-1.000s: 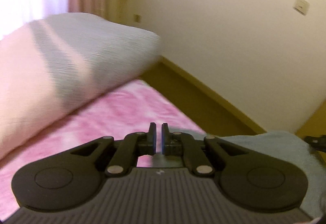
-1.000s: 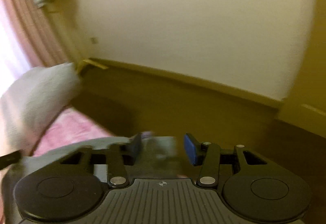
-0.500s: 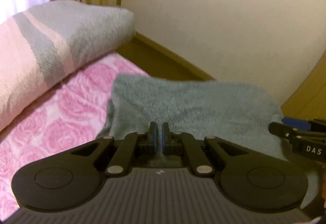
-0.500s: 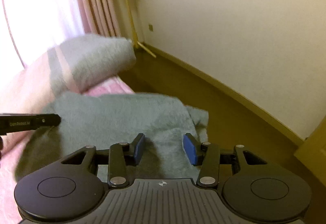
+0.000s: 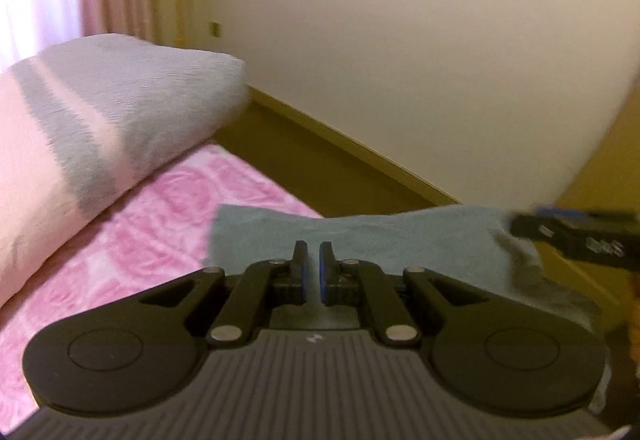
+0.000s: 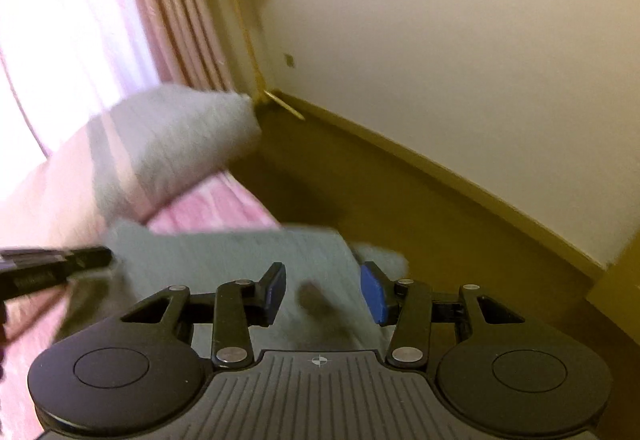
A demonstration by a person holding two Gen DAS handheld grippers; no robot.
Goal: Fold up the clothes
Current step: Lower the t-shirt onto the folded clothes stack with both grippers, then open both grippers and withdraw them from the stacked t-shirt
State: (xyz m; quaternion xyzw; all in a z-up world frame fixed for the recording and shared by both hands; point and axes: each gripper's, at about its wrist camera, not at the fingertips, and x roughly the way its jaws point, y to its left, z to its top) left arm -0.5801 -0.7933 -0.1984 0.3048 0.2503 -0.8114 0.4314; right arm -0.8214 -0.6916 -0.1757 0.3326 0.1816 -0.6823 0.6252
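The left tongs (image 5: 313, 272) are pressed nearly together on the near edge of the grey-green garment (image 5: 380, 240), though whether cloth sits between the pads is hidden; going by the stretched, lifted edge, they are judged to be pinching it. The right tongs (image 6: 323, 292) stand half spread, with the garment (image 6: 240, 260) lying between and under the pads, which do not visibly press on it. The garment hangs raised over the pink rose bed cover (image 5: 168, 224), near the striped pillow (image 5: 100, 112), by the bed's floor-side edge. The step in hand looks like carrying an edge over to make a fold; next, both edges need to go level across and be laid flat. Against half a second ago, less of the garment shows and its far edge sits lower in both views
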